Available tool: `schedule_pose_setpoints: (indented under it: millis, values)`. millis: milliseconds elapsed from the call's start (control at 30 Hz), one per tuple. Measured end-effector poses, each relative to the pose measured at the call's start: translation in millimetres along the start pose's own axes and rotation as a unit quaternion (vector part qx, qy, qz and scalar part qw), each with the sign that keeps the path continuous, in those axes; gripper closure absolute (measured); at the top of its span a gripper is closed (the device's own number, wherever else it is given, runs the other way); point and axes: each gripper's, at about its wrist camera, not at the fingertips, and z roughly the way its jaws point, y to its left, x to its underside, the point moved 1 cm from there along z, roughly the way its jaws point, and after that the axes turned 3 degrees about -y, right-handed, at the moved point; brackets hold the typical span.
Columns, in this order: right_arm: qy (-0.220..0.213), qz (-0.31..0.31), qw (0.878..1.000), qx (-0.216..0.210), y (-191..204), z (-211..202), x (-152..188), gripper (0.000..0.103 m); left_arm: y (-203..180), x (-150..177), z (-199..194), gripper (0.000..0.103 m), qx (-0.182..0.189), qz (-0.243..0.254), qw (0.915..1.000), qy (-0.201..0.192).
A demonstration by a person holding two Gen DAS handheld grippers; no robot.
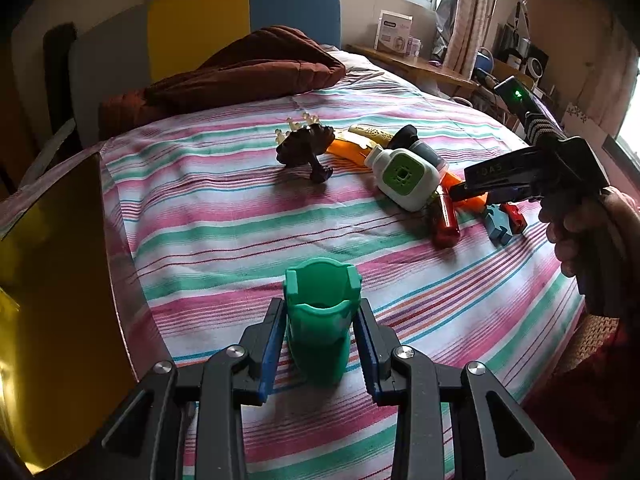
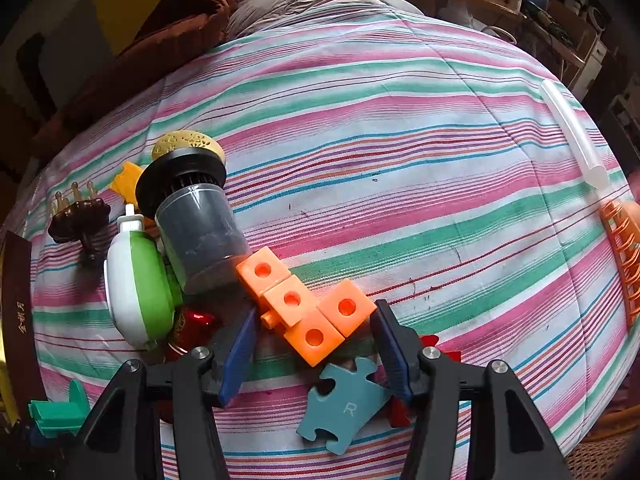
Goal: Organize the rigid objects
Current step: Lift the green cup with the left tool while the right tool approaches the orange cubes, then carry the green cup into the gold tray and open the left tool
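Left wrist view: left tongs clamped on green plastic holder, upright, above near edge of bed. Holder rigid, light, hollow; grip across flat sides looks secure.

Right wrist view: right tongs half wide, straddling orange block cluster, pads not touching. Cluster lies near bed's left edge, against dark jar. Blocks stiff, light, smooth; best pinched across square faces.

A white "R" stands on the blue puzzle piece.
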Motion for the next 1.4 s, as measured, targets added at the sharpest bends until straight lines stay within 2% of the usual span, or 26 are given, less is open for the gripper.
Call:
schedule_pose_setpoints:
  millis: [167,400,733,967,1133,1267,1400]
  values:
    - [-0.005,-0.011,1.000,0.009,3,0,1,0.045,2,-8,-7,0.068,-0.003,-0.001,1.0000,-0.008]
    - [-0.011,-0.022,1.000,0.017,9,2,3,0.045,14,-29,-32,0.068,0.002,-0.023,0.9988,-0.043]
    - [-0.016,-0.029,0.999,0.020,12,3,4,0.045,57,-49,-82,0.068,-0.011,-0.078,0.9920,-0.099]
    - [-0.017,-0.030,0.999,0.022,14,3,6,0.045,104,-42,-123,0.068,-0.050,-0.117,0.9829,-0.133]
    - [-0.018,-0.034,0.999,0.026,15,3,6,0.045,160,-20,-154,0.068,-0.104,-0.159,0.9715,-0.141]
    - [-0.021,-0.043,0.998,0.035,18,3,7,0.045,217,8,-163,0.068,-0.151,-0.213,0.9567,-0.128]
    - [-0.023,-0.049,0.998,0.034,20,2,8,0.045,261,30,-153,0.068,-0.162,-0.259,0.9464,-0.103]
